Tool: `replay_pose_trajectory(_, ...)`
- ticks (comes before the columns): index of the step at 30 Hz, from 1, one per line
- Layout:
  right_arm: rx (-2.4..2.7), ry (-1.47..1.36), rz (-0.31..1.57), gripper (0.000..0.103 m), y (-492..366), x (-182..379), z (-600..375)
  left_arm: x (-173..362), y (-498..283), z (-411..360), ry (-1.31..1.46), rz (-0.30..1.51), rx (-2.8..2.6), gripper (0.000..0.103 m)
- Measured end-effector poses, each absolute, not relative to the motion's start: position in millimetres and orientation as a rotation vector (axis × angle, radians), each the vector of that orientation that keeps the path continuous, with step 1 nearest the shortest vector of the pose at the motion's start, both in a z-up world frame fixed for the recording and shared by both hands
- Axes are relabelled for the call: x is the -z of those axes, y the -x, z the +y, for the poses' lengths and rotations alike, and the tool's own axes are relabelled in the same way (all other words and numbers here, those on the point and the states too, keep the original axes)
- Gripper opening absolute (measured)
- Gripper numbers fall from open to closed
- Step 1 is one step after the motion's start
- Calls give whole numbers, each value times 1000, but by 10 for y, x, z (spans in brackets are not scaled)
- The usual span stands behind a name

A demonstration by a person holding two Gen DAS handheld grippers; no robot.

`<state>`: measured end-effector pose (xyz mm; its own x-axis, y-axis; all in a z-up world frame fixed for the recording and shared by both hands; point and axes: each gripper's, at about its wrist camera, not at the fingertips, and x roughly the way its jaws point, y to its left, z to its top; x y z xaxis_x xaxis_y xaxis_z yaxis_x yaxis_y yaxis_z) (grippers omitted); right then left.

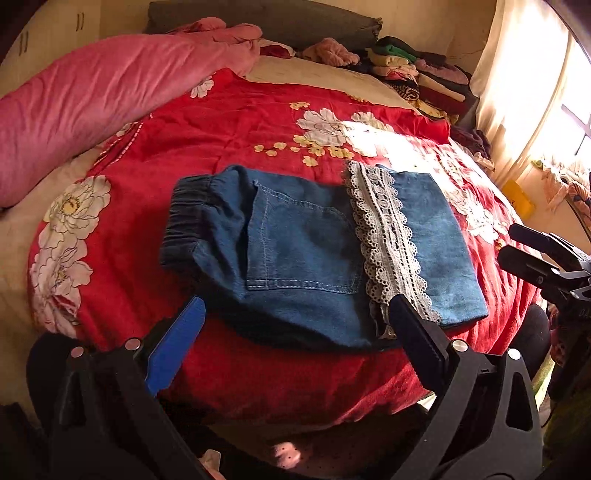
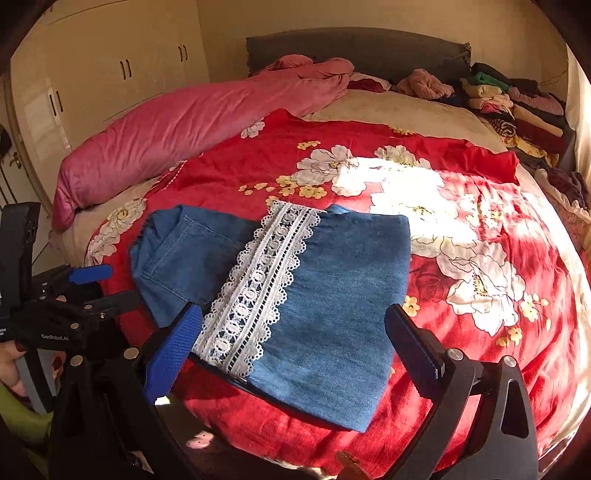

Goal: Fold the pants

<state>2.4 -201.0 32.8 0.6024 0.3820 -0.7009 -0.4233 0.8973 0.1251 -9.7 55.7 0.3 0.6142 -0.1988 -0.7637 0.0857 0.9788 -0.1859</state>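
Note:
Blue denim pants (image 1: 303,254) lie folded on the red flowered bedspread (image 1: 229,140), with the dark elastic waistband (image 1: 184,218) at the left and a white lace hem band (image 1: 384,236) across the folded leg. They also show in the right wrist view (image 2: 325,302), lace band (image 2: 258,291) running diagonally. My left gripper (image 1: 295,314) is open and empty just above the near edge of the pants. My right gripper (image 2: 291,321) is open and empty over the folded leg. It also shows in the left wrist view at the right edge (image 1: 524,243). The left gripper appears at the left of the right wrist view (image 2: 92,284).
A pink duvet (image 1: 92,107) lies rolled along the bed's left side. Stacks of folded clothes (image 1: 424,74) sit at the back right by the dark headboard (image 1: 266,18). A bright curtained window (image 1: 535,92) is on the right, cream wardrobes (image 2: 110,74) on the left.

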Motion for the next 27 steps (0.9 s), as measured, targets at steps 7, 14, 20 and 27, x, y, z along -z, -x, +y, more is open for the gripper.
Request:
replay_pose_trajectory(7, -526, 99, 769, 99, -180, -511, -1681, 103, 86, 796, 197, 912, 147, 93)
replay_pose_trajectory(14, -624, 161, 769, 99, -435, -540, -1157, 240, 41, 970, 256, 936, 145, 93)
replay_pose_trajectory(20, -727, 196, 831, 99, -709, -434, -733, 321, -5, 1115, 349, 930, 147, 91)
replay_pose_trajectory(27, -838, 216, 913, 99, -1035, -294, -266, 471, -115, 1216, 468, 947, 192, 57)
